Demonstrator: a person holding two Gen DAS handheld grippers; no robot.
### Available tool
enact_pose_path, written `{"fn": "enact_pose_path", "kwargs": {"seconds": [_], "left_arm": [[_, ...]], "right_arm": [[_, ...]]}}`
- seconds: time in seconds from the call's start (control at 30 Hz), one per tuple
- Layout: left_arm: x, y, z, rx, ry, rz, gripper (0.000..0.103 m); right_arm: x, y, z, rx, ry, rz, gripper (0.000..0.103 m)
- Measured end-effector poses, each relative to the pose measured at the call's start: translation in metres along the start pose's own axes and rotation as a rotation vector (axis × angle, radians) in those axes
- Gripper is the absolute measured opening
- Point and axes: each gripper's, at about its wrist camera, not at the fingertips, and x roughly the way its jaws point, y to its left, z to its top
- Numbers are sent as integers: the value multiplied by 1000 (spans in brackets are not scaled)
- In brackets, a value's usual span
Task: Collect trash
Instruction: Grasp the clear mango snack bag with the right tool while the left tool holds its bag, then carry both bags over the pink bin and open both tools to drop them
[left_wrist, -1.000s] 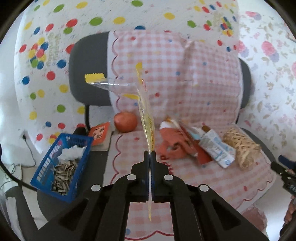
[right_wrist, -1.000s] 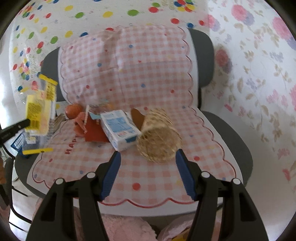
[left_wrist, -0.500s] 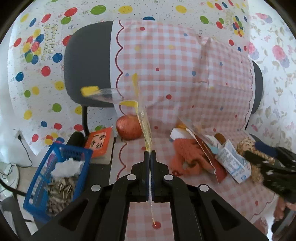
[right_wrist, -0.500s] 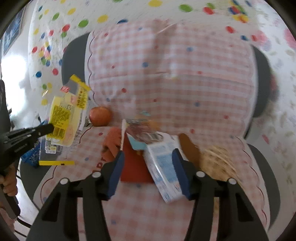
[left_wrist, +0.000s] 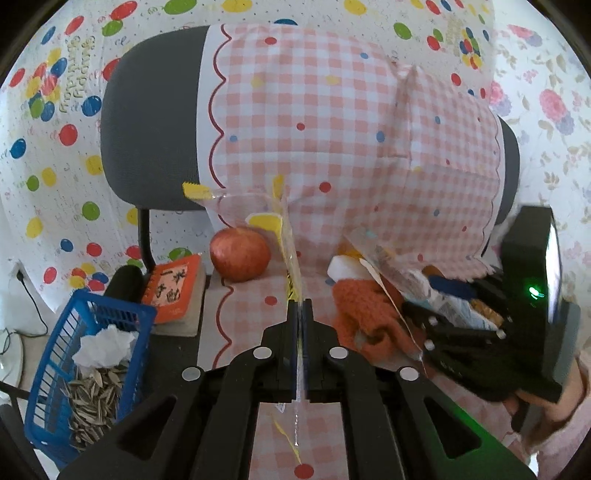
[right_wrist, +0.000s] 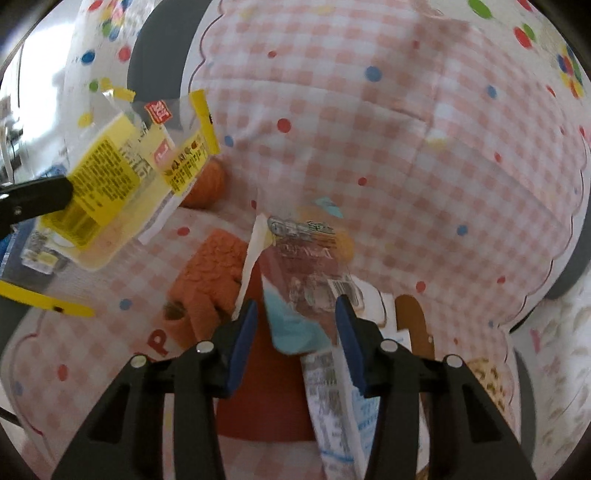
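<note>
The left tongs (left_wrist: 300, 310) are pinched shut on the lower edge of a clear yellow-printed wrapper (left_wrist: 286, 236), which stands up edge-on from between the pads above the chair seat; the right wrist view shows the same wrapper (right_wrist: 110, 173) broadside at the left, held off the seat by the black tip of those tongs. The right tongs (right_wrist: 295, 325) stand partly apart, their jaws having just been closing, with a crumpled clear snack wrapper (right_wrist: 310, 266) lying between the blue pads; whether the pads already press on it cannot be told. Just beside that wrapper lie an orange knitted piece (right_wrist: 207, 273) to the left and a white-and-blue carton (right_wrist: 332, 391) below, all on the pink checked cloth (right_wrist: 406, 147) that covers the chair. In the left wrist view the right tongs (left_wrist: 436, 314) reach in from the right over this pile, with a hand (left_wrist: 546, 413) behind them. Farther left an apple (left_wrist: 240, 253) sits at the back of the seat, an orange notebook (left_wrist: 173, 288) lies beside it, and a blue basket (left_wrist: 48, 369) at the chair's left edge holds seed husks (left_wrist: 92, 395) and a crumpled tissue (left_wrist: 105, 343).
</note>
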Motion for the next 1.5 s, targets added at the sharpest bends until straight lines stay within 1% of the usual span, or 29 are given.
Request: {"fn": "enact_pose_path", "kwargs": {"seconds": [0.07, 0.13, 0.17, 0.2, 0.23, 0.27, 0.3, 0.37, 0.43, 0.53, 0.63, 0.7, 0.8, 0.87, 0.97, 1.07, 1.17, 1.27, 1.5], "left_arm": [[3, -1, -6, 6, 29, 2, 13], [12, 0, -12, -1, 76, 5, 15], [16, 1, -15, -8, 97, 2, 16], [20, 2, -17, -19, 112, 0, 15], [23, 4, -19, -23, 117, -1, 14], [24, 5, -19, -26, 114, 2, 11], [23, 5, -19, -26, 107, 8, 7], [18, 7, -15, -35, 73, 25, 1], [9, 9, -9, -59, 39, 15, 1], [-18, 5, 3, -60, -50, 18, 0], [-44, -4, 8, -37, -113, 11, 0], [-59, -13, 7, -6, -137, 14, 0], [-77, -30, -3, 42, -152, -3, 0], [-85, -42, -13, 87, -162, 6, 0], [-97, -56, -28, 139, -169, 11, 0], [-107, -70, -45, 176, -165, -11, 0], [-115, -87, -62, 210, -156, -51, 0], [-120, -103, -75, 241, -150, -81, 0], [-129, -146, -101, 304, -123, -177, 1]], "right_arm": [[2, 1, 3, -8, -1, -8, 36], [4, 0, 5, -12, -1, -15, 28], [6, 0, 4, -12, 0, -18, 25], [7, 0, 5, -10, 1, -18, 15], [7, -2, 5, -3, 0, -15, 11], [7, -4, 5, 7, -12, -17, 10], [6, -7, 6, 17, -25, -19, 5], [-1, -19, 9, 70, -67, -5, 4], [-13, -34, 16, 137, -122, 21, 2], [-48, -62, 24, 256, -228, 66, 1], [-79, -74, 22, 308, -285, 97, 1], [-101, -76, 15, 325, -309, 107, 1], [-127, -74, -2, 341, -313, 119, 1], [-141, -69, -18, 347, -310, 120, 1], [-163, -65, -46, 362, -310, 113, 1], [-181, -62, -75, 398, -305, 111, 1], [-196, -61, -102, 432, -299, 107, 1], [-211, -59, -126, 447, -293, 74, 1], [-238, -66, -178, 526, -271, 2, 1]]}}
